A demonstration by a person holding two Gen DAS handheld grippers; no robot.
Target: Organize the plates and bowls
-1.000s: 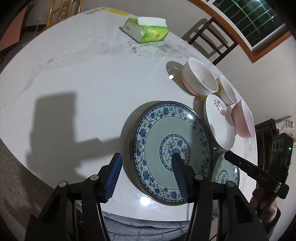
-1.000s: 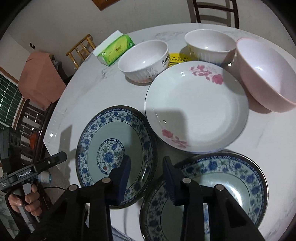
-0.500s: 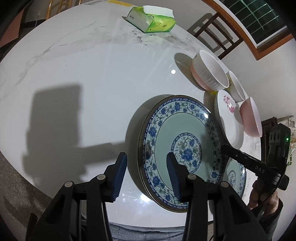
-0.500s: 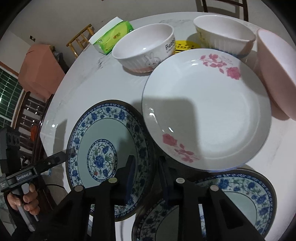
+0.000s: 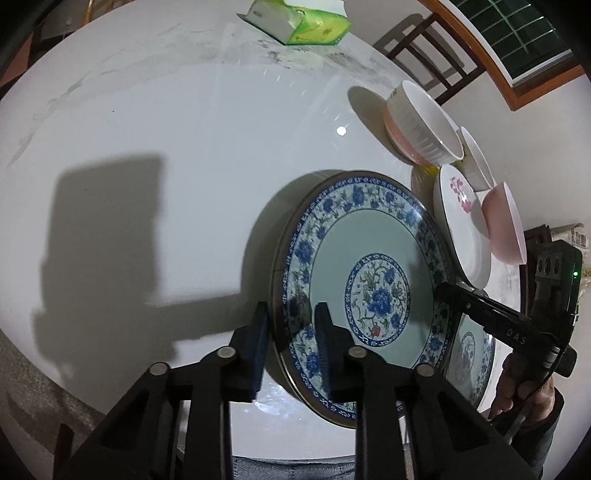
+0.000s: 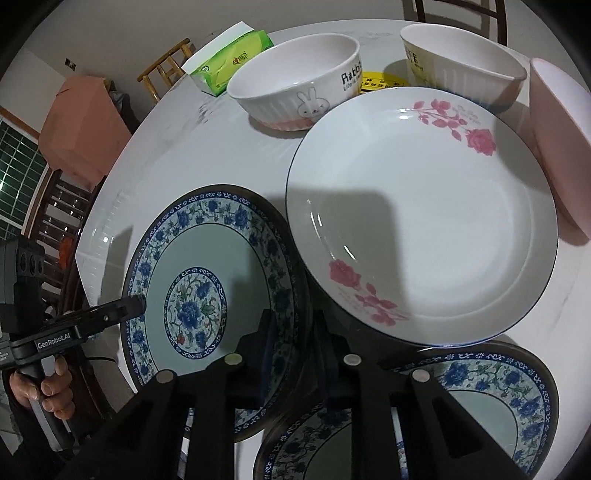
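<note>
A blue-flowered plate (image 5: 373, 288) lies on the white round table (image 5: 166, 122). My left gripper (image 5: 290, 332) is shut on its near left rim, one finger under and one on top. My right gripper (image 6: 291, 343) is shut on the opposite rim of the same plate (image 6: 192, 291). A second blue-flowered plate (image 6: 491, 406) lies at the lower right, partly under my right gripper. A white plate with pink roses (image 6: 421, 218) sits beside them. Behind it stand a rabbit bowl (image 6: 299, 85), a ribbed white bowl (image 6: 461, 70) and a pink bowl (image 6: 561, 129).
A green tissue box (image 5: 295, 22) sits at the far side of the table. Wooden chairs (image 5: 428, 48) stand around the table. A yellow label (image 6: 380, 81) lies between the two ribbed bowls. The table's near edge runs just below the plates.
Both grippers have moved in on the left blue-flowered plate and closed onto its opposite rims. The left plate's rim now looks slightly raised on my left gripper's side.
</note>
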